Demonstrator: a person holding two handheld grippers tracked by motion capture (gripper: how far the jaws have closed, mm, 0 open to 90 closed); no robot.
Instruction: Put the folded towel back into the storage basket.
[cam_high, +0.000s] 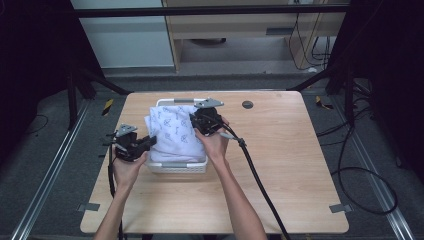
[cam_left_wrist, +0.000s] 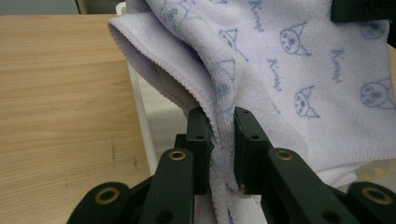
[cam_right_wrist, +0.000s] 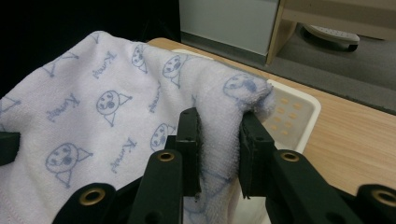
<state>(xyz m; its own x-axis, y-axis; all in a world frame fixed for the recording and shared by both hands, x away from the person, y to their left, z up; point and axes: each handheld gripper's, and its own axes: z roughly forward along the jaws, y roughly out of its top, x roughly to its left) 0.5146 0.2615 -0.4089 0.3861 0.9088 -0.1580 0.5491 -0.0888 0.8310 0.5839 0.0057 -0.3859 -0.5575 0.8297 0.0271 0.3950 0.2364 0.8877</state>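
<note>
Right gripper view: basket's (cam_right_wrist: 306, 109) perforated floor.

Black tool (cam_high: 150, 142) jaws with brass rivets, trailing black cables.

I see the towel (cam_high: 174, 134), pale lilac terry printed with small blue cartoon faces and script, bunched over the white basket (cam_high: 181, 167) at the table's centre-left. It is draped in soft folds, its hemmed edge hanging toward seven o'clock over the basket's rim. One fold at nine o'clock and another at one o'clock are pinched up.
</note>
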